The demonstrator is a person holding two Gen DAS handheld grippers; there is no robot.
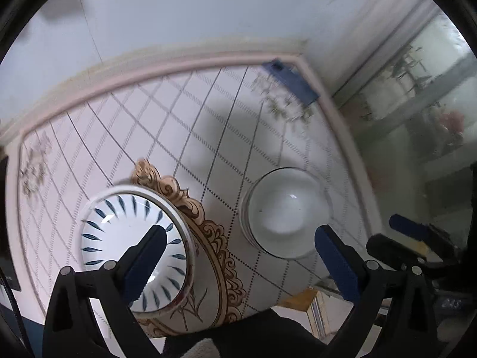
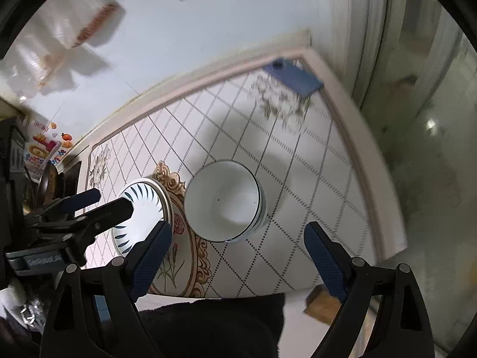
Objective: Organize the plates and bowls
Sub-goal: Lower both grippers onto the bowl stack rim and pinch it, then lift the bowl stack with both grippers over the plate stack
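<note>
Both grippers hang spread wide, holding nothing. The left gripper (image 1: pixel 238 253) has the leaf-patterned bowl (image 1: pixel 134 250) at nine o'clock, sitting on the gold-rimmed plate (image 1: pixel 214 238). The right gripper (image 2: pixel 238 247) has the white bowl (image 2: pixel 223 203) at twelve.

Leaf-patterned bowl (image 1: pixel 134 250) on ornate plate (image 1: pixel 214 256), plain white bowl (image 1: pixel 287 213) beside.

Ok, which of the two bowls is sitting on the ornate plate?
The bowl with blue leaf strokes, on the plate with the gold scroll border. The plain white bowl stands apart, directly on the tablecloth.
</note>
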